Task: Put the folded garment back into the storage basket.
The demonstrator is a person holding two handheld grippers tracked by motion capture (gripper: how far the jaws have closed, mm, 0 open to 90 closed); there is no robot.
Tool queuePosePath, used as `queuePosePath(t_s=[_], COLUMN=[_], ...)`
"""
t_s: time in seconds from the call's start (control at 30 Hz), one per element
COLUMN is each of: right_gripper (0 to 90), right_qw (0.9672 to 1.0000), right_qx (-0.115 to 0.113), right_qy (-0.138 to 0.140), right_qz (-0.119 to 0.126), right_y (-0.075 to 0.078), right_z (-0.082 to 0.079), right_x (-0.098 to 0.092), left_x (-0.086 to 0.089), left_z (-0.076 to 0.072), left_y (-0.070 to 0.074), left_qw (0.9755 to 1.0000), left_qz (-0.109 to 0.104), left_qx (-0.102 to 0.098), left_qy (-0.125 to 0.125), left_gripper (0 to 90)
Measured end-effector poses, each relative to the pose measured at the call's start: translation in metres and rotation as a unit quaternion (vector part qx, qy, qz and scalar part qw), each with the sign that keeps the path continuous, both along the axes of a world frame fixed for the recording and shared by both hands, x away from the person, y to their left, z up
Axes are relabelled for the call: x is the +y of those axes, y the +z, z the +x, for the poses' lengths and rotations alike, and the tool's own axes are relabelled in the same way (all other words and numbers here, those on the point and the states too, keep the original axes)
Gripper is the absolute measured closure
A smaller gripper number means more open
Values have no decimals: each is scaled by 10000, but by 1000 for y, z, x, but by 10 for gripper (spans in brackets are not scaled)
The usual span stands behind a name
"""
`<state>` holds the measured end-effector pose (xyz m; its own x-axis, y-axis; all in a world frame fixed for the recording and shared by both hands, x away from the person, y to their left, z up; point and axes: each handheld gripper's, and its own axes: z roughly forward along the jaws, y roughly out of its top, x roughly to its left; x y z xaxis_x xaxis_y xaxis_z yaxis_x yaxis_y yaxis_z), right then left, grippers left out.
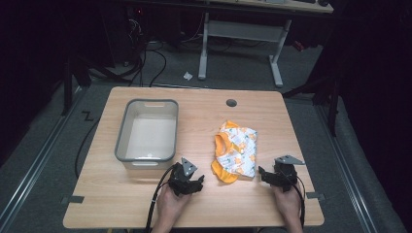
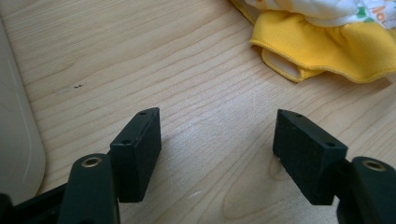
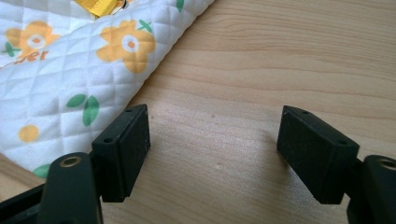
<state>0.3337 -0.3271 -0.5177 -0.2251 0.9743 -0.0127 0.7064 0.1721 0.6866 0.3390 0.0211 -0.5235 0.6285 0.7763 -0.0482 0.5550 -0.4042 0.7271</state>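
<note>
A folded garment, white quilted cloth with orange flowers and a yellow frilled edge, lies on the wooden table right of centre. Its yellow edge shows at the top of the left gripper view, its quilted part at the upper left of the right gripper view. My left gripper rests low on the table to the garment's left, jaws open over bare wood. My right gripper sits just right of the garment's near corner, jaws open, nothing between them.
A grey plastic tub stands empty on the table's left half; its pale wall is close beside my left gripper. A round cable hole lies near the far edge. A white desk frame and cables stand on the floor beyond.
</note>
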Motion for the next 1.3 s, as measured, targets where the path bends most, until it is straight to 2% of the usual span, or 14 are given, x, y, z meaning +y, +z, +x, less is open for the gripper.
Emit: queuePosePath(t_s=[1.3], right_gripper=[254], right_qw=[9999], right_qx=[7], right_qy=[112], right_qz=[3], right_y=[0], right_z=[0], right_x=[1], left_x=[0], left_z=[-1], left_y=[0], left_qw=[10000], left_qz=[-2], left_qx=[-6], left_qy=[61], left_gripper=[340])
